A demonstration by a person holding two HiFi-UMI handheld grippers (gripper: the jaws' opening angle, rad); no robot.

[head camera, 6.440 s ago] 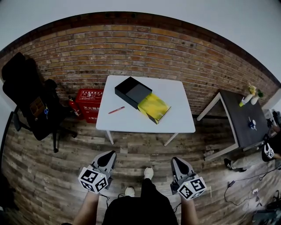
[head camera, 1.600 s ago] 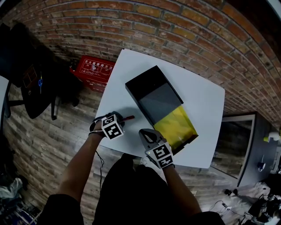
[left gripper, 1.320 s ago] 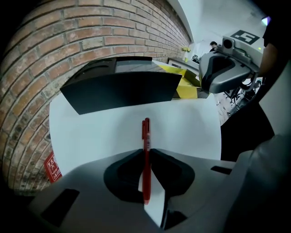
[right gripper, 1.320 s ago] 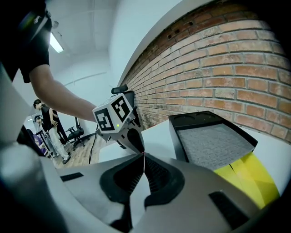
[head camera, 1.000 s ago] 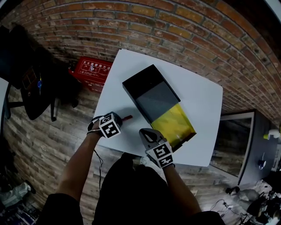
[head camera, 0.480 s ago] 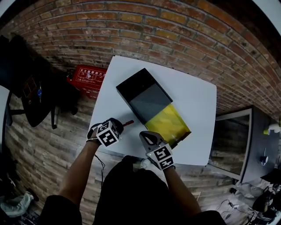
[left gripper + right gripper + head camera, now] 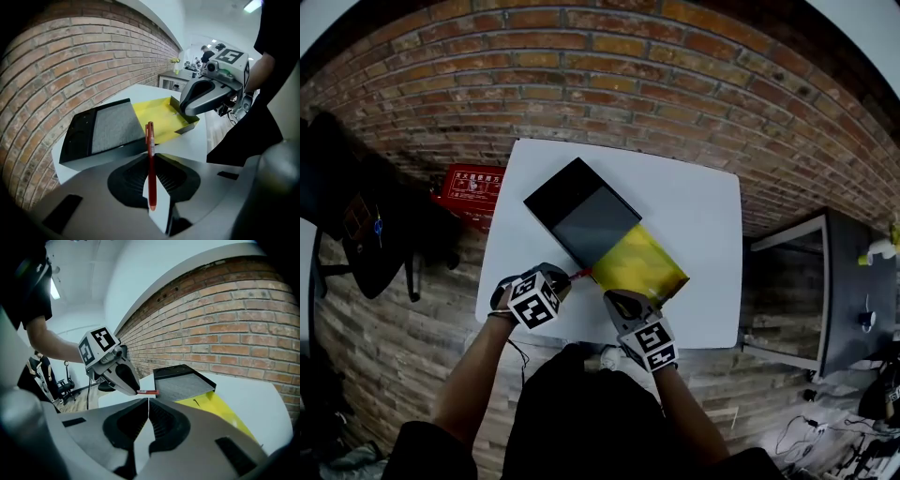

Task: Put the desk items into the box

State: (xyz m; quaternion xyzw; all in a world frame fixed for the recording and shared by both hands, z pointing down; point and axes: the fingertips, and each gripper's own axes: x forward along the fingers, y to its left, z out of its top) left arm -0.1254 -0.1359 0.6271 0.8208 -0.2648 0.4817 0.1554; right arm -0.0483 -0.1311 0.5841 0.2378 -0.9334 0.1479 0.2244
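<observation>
A black box (image 7: 577, 210) with a grey lining lies open on the white table (image 7: 694, 216). Its yellow part (image 7: 638, 266) sticks out toward me. My left gripper (image 7: 565, 279) is shut on a red pen (image 7: 150, 161), held above the table just left of the yellow part. The pen's end pokes out past the jaws (image 7: 578, 274). My right gripper (image 7: 615, 299) hovers at the table's near edge beside the yellow part, jaws shut with nothing in them. In the right gripper view, the left gripper (image 7: 118, 373) holds the pen (image 7: 147, 392) in front of the box (image 7: 182, 380).
A red case (image 7: 472, 182) stands on the wooden floor left of the table, with a black office chair (image 7: 356, 220) beyond it. A dark side table (image 7: 855, 281) is at the right. The brick wall (image 7: 609, 84) runs behind the table.
My left gripper has carried the pen to the right, closer to the box's yellow part. The right gripper has stayed at the near edge; the head view has shifted.
</observation>
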